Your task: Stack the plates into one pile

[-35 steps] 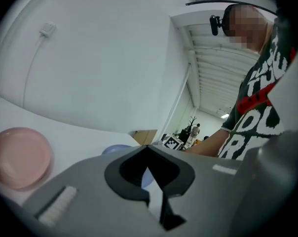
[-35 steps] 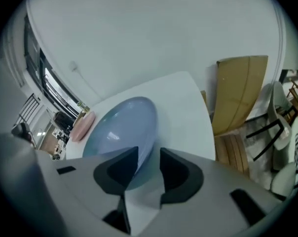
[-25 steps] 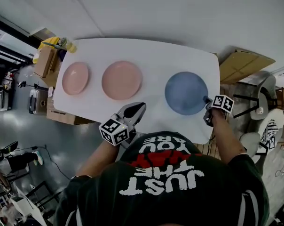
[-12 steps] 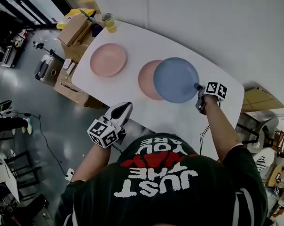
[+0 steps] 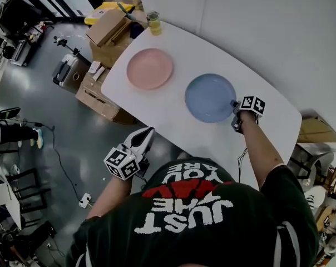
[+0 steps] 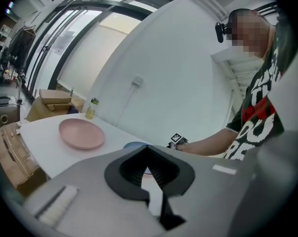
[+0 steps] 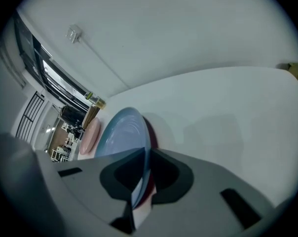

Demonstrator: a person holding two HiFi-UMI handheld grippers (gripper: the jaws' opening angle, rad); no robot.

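Observation:
A blue plate lies over the larger pink plate, of which only a reddish sliver shows under its rim. My right gripper is shut on the blue plate's near right rim, which runs between the jaws of that gripper. A smaller pink plate rests alone at the table's left end, also in the left gripper view. My left gripper hangs off the table's near edge over the floor, shut with nothing in it.
A yellow bottle stands at the table's far left corner. Cardboard boxes sit on the floor beyond that end, more beside the table's left edge. A white wall runs behind the table.
My right gripper has carried the blue plate leftward from the table's right part onto the larger pink plate, which it now covers. The left gripper stayed low off the near edge.

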